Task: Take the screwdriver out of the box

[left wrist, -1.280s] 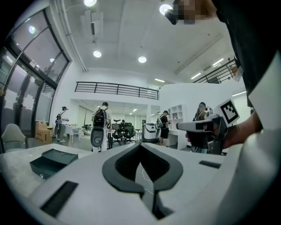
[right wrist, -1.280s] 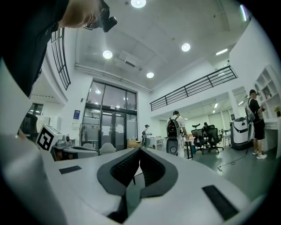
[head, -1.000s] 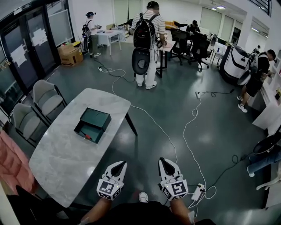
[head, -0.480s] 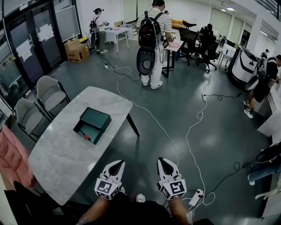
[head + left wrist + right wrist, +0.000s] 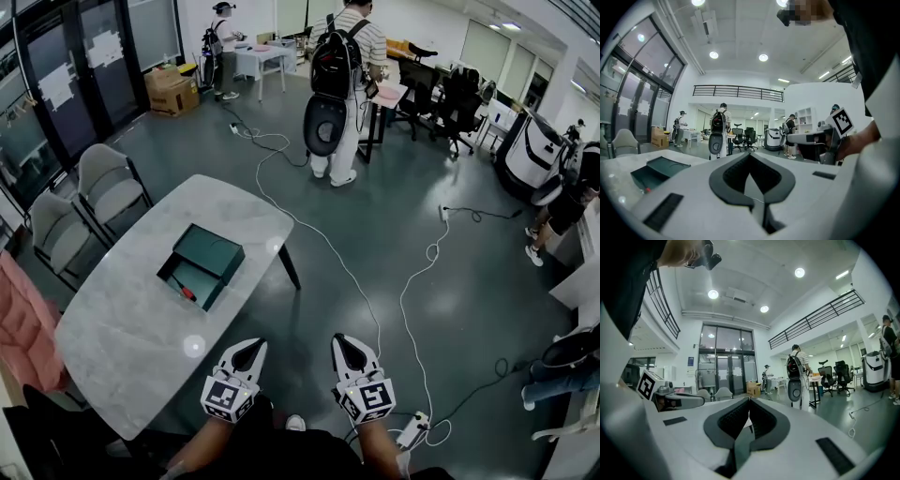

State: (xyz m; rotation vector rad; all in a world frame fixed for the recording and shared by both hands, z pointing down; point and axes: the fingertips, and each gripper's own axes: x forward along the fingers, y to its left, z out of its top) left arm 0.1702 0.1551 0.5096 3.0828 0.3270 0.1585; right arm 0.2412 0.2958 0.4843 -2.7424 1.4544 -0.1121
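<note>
Slightly higher in the head view than a second ago, the grey table [image 5: 122, 328] bears the open green box [image 5: 214, 251]. Well apart from it, the left gripper [image 5: 249, 349] and right gripper [image 5: 341, 341] hover with fingers pressed together on nothing. The red-handled screwdriver [image 5: 187, 292] lies inside the box.

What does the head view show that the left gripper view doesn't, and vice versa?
Head view only: a clear look at the red-handled screwdriver lying inside the open dark green box, the whole grey marble tabletop, white cables across the floor, and the left gripper from above.

Left gripper view only: round ceiling lights, the black balcony railing, and the left gripper's jaws closed together with nothing between them.

Both: the box, the right gripper, the person wearing a black backpack.
</note>
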